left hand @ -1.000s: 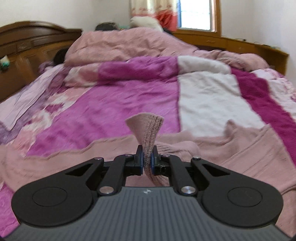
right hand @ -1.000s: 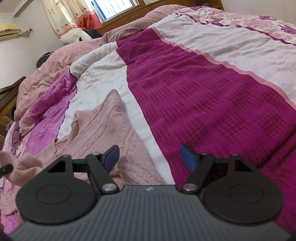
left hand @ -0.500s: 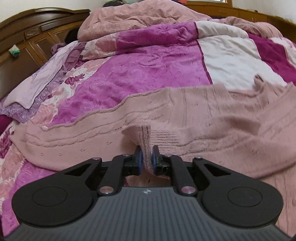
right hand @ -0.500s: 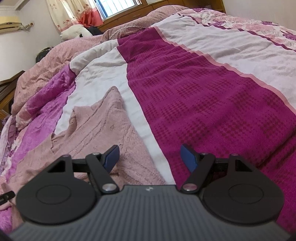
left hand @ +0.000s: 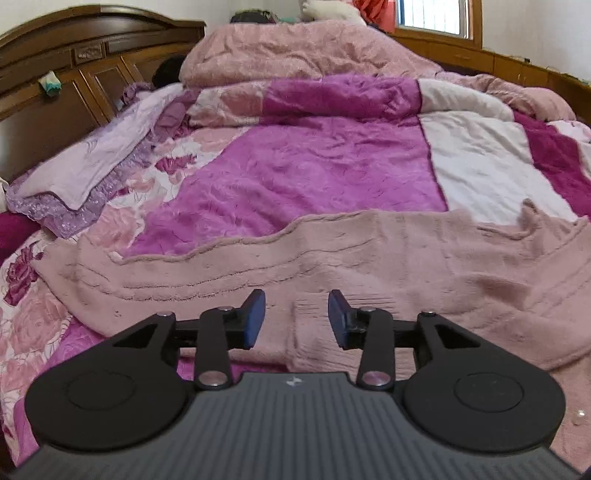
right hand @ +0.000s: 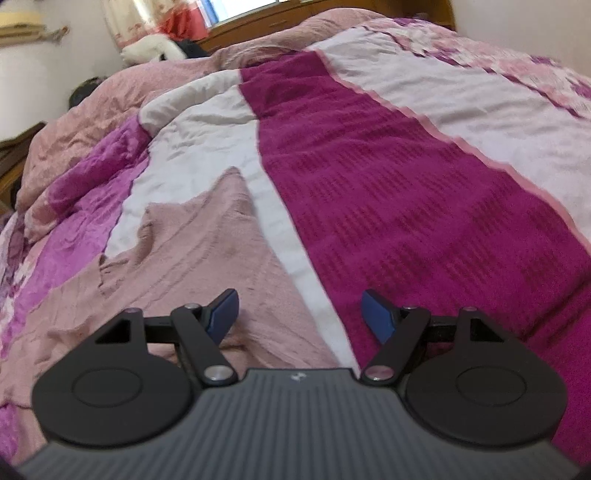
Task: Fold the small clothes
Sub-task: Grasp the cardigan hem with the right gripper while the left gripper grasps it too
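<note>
A pale pink knitted sweater [left hand: 369, 266] lies spread across the bed, one sleeve folded over its body. My left gripper [left hand: 296, 318] hovers just over the ribbed cuff [left hand: 314, 325] of that sleeve; its jaws are opening and the pads stand apart from the knit, which lies flat beneath them. In the right wrist view the same sweater [right hand: 192, 266] fills the lower left. My right gripper [right hand: 300, 314] stands open above the sweater's right edge, where it meets the white and magenta bedspread, with nothing between its fingers.
The bed is covered by a patchwork bedspread [left hand: 295, 177] in magenta, pink and white. A bunched pink quilt [left hand: 295, 55] lies at the far end. A dark wooden headboard [left hand: 55, 74] and lilac pillows [left hand: 92, 166] are at the left. A window [left hand: 436, 14] is behind.
My left gripper carried the sleeve cuff down onto the sweater, then let go of it and opened. The right gripper stayed open and hardly moved.
</note>
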A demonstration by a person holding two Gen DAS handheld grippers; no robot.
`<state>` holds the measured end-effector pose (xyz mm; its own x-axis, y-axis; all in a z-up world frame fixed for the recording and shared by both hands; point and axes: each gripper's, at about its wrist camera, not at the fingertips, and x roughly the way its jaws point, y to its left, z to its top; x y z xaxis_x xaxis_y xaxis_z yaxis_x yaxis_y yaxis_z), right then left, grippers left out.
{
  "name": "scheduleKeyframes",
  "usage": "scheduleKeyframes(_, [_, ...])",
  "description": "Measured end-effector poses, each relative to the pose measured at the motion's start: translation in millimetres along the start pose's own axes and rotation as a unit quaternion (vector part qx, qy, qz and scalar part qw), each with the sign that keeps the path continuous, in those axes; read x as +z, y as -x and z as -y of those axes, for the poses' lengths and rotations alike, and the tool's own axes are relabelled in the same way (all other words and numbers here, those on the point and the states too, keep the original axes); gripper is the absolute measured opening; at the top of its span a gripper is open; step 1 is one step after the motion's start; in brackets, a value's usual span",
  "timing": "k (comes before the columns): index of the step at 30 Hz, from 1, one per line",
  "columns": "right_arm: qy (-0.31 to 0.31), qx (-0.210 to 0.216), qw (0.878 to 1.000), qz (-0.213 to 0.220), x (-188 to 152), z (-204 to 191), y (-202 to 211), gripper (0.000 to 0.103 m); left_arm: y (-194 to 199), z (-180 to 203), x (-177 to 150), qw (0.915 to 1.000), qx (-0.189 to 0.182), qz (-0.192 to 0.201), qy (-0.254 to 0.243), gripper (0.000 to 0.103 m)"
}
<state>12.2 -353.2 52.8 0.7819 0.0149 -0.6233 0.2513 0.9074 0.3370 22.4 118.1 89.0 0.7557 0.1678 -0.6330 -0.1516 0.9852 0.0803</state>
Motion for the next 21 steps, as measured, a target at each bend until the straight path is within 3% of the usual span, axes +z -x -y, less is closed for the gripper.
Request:
scheduleKeyframes(4, [0.034,0.021,0.999,0.000,19,-16,1,0.075,-23,-5,2,0.9994,-0.011,-0.034,0.006,0.046])
scheduleKeyframes(12, [0.082,0.029,0.996,-0.001,60,-31,-45,0.075,-44,-2,-3,0.9981,-0.033,-0.047,0.020,0.046])
scheduleKeyframes(21, [0.121,0.050,0.991,-0.018,57,-46,-91,0.074,-52,-1,-4,0.9979,-0.037,-0.047,0.024,0.046])
